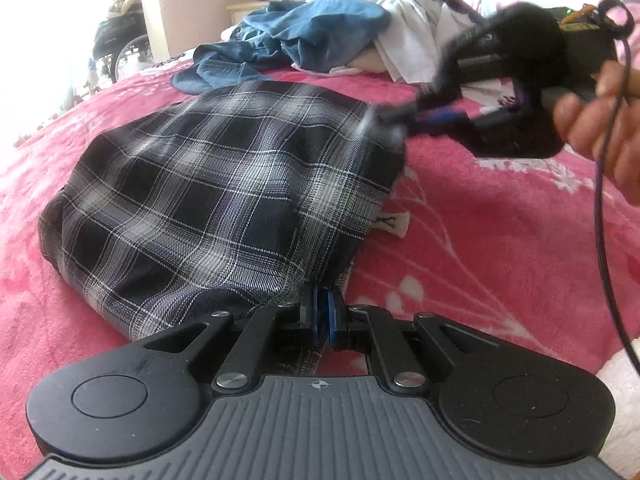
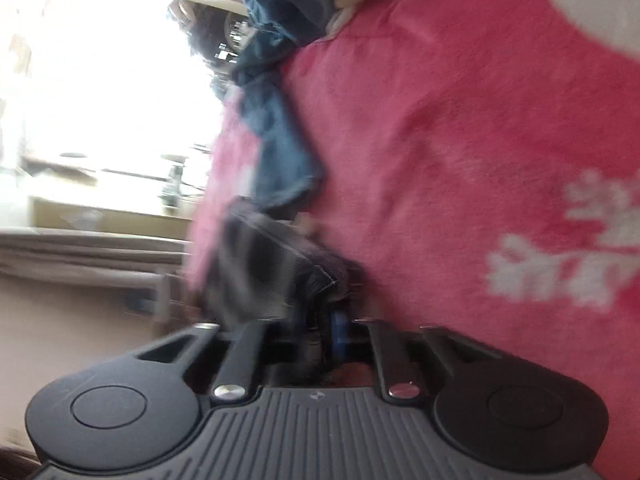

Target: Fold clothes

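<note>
Left wrist view shows one plaid garment (image 1: pixel 208 200), black with white and violet lines, lying folded and a little puffed on the pink blanket (image 1: pixel 500 248). The left gripper (image 1: pixel 320 312) is closed on its near edge. The right gripper (image 1: pixel 390 124), blurred, is pinched on the far corner; in its own view the fingers (image 2: pixel 338 328) clamp dark cloth. One white label (image 1: pixel 394 224) sticks out. Behind, one pile of clothes (image 1: pixel 320 36) with blue denim and white cloth. One wheelchair (image 1: pixel 120 48) stands near the bright window

The plaid garment (image 1: pixel 208 208) lies on the blanket (image 1: pixel 500 240), clothes pile (image 1: pixel 320 40) behind it (well apart).
</note>
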